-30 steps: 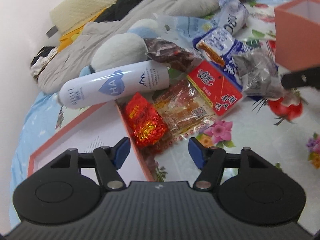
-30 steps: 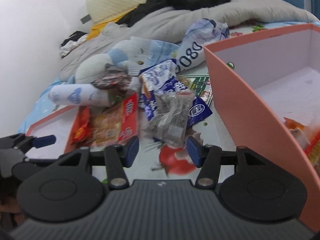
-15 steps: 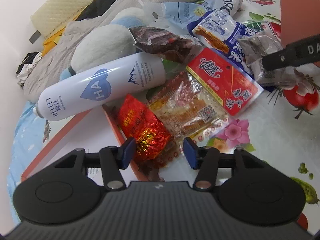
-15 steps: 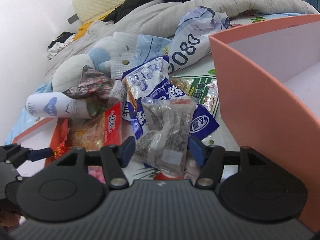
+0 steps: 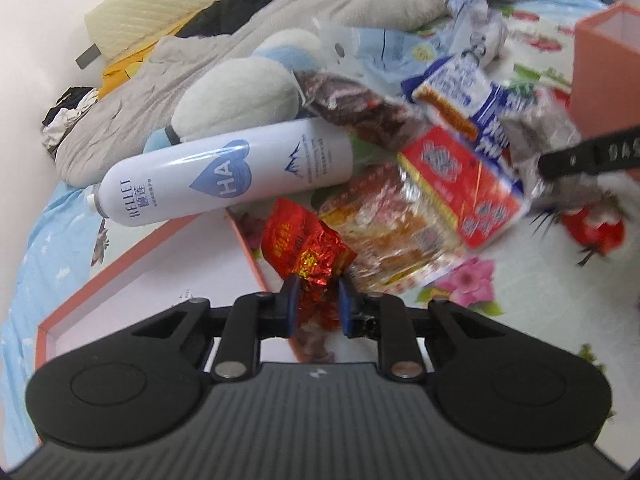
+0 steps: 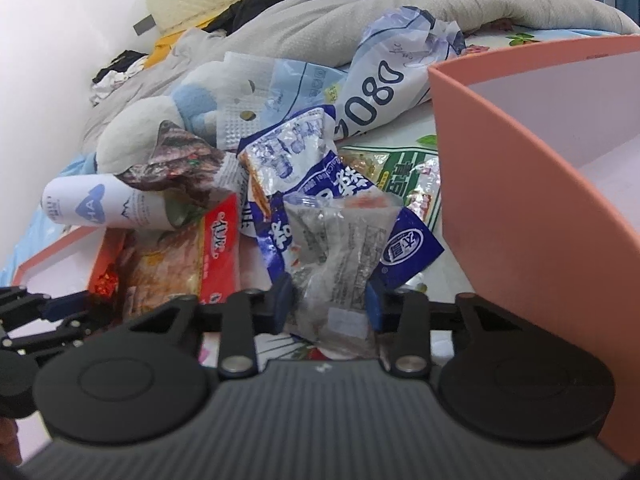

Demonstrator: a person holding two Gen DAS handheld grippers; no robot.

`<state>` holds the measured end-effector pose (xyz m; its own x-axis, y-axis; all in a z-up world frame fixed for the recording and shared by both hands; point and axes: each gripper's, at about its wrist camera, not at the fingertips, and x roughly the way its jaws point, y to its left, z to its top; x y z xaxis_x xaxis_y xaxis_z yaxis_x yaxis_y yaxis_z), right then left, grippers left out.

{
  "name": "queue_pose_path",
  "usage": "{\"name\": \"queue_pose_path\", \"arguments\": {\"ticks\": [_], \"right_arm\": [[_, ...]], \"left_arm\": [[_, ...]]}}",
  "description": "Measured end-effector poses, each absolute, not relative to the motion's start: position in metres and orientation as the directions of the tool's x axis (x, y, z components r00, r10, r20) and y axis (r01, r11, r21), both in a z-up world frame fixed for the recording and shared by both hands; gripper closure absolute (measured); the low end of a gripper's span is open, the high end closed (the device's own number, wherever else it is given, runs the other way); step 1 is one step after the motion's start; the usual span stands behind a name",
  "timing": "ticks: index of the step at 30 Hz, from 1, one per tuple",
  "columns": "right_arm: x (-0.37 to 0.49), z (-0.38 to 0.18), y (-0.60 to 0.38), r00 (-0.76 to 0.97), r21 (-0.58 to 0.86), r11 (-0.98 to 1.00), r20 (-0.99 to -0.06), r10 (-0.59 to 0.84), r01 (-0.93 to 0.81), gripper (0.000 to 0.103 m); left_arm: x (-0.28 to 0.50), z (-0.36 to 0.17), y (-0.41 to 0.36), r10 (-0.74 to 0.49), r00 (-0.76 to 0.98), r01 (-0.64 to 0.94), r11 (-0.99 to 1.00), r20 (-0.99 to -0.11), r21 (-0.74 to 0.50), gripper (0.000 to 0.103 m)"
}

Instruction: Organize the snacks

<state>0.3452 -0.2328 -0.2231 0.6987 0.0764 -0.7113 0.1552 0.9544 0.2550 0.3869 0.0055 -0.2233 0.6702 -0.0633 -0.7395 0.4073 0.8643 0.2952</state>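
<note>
Left claw (image 5: 316,306): red foil packet (image 5: 306,252) is gripped beside lid (image 5: 152,276).
Right claw (image 6: 326,304): clear packet (image 6: 340,252) is clamped beside box (image 6: 532,216).

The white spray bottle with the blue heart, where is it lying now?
In the left wrist view the white spray bottle lies on its side at centre left, between the plush toy behind it and the shallow pink box lid in front.

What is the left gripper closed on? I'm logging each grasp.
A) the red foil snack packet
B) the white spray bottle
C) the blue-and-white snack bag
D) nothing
A: the left gripper has its blue pads pressed against the crinkled red foil snack packet.
</note>
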Motion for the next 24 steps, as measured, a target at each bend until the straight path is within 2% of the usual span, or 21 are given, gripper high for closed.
{"name": "queue_pose_path", "arguments": {"ticks": [5,17,24], "right_arm": [[0.325,-0.215,-0.233,0.693,0.252,0.957,-0.716,0.086,0.142,0.072],[0.230,-0.197,-0.226,0.657,0.229,0.969,-0.745,0.113,0.093,0.073],[0.172,-0.193,-0.223,0.645,0.234,0.968,-0.755,0.120,0.093,0.073]], "left_arm": [[0.363,-0.208,-0.003,-0.105,0.686,0.395,0.884,-0.720,0.249,0.080],[0.268,-0.201,-0.020,-0.176,0.672,0.396,0.906,-0.719,0.148,0.080],[0.214,-0.197,-0.028,-0.193,0.649,0.454,0.874,-0.736,0.171,0.080]]}}
